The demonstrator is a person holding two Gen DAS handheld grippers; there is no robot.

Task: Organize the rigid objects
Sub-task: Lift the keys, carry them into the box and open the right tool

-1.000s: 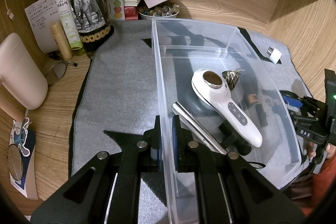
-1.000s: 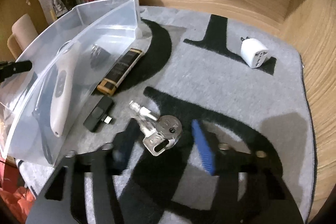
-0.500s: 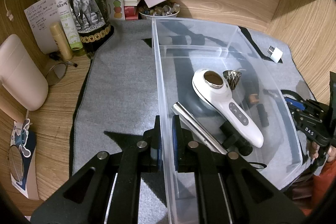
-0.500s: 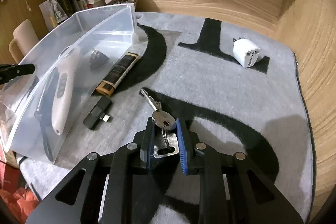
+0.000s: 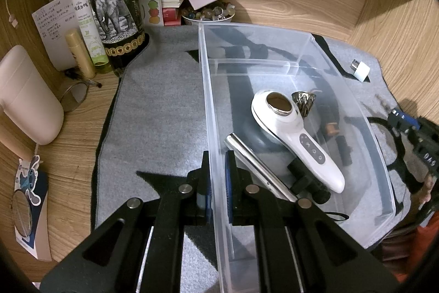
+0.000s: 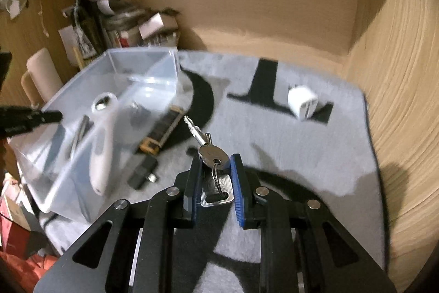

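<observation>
Keys (image 6: 210,153) hang in right gripper (image 6: 215,183), seemingly clear above mat (image 6: 315,155)

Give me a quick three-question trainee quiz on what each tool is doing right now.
1. True or false: the left tool is clamped on the wall of the clear bin.
2. What does the right tool hold? A) keys B) white plug adapter C) black dongle
3. Fill in: the white plug adapter lies on the grey ____, outside the bin.

Key: 1 true; 2 A, the keys; 3 mat.
</observation>
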